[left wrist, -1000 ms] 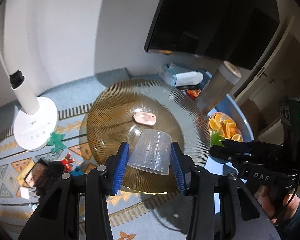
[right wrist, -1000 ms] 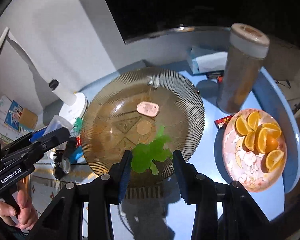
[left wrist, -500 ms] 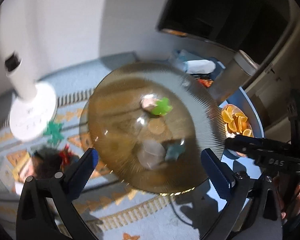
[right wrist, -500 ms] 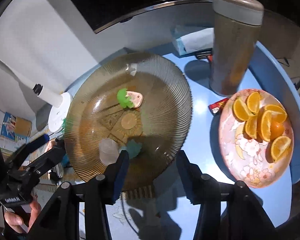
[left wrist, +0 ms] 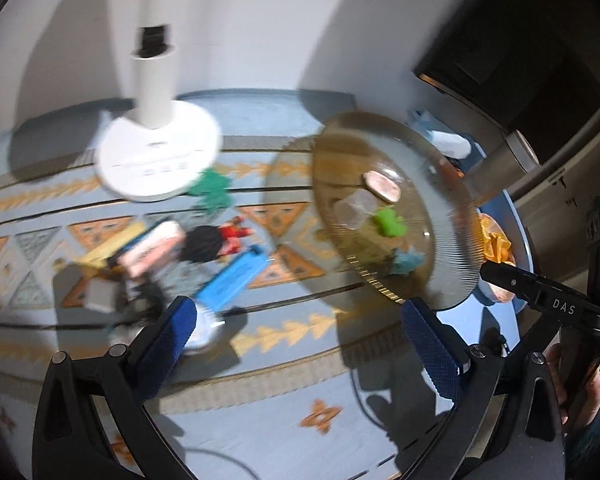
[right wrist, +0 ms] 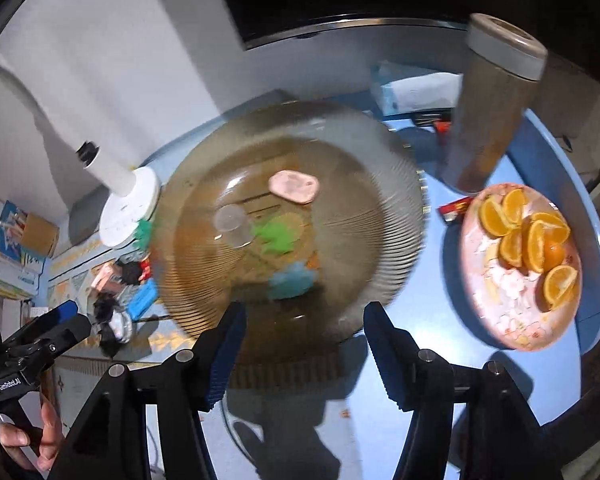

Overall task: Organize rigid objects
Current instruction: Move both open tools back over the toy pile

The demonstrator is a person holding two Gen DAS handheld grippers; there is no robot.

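Observation:
A ribbed amber glass plate [right wrist: 380, 216] [left wrist: 452, 240] holds a clear plastic cup [right wrist: 232, 220] [left wrist: 356, 210], a green toy [right wrist: 278, 234] [left wrist: 388, 220], a pink oval piece [right wrist: 294, 186] [left wrist: 382, 186] and a blue toy [right wrist: 292, 280] [left wrist: 408, 260]. My left gripper [left wrist: 300, 328] is open and empty, over the patterned mat left of the plate. My right gripper [right wrist: 304, 344] is open and empty at the plate's near rim.
A white lamp base [left wrist: 156, 156] [right wrist: 130, 208] stands left of the plate. Small clutter with a blue box [left wrist: 236, 280] and a green star [left wrist: 214, 190] lies on the mat. A plate of orange slices [right wrist: 520, 264] and a tall canister [right wrist: 492, 116] stand at the right.
Both grippers let go: the cup and the green toy now lie in the plate. The left gripper opened wide and swung left toward the clutter. The right gripper opened wider.

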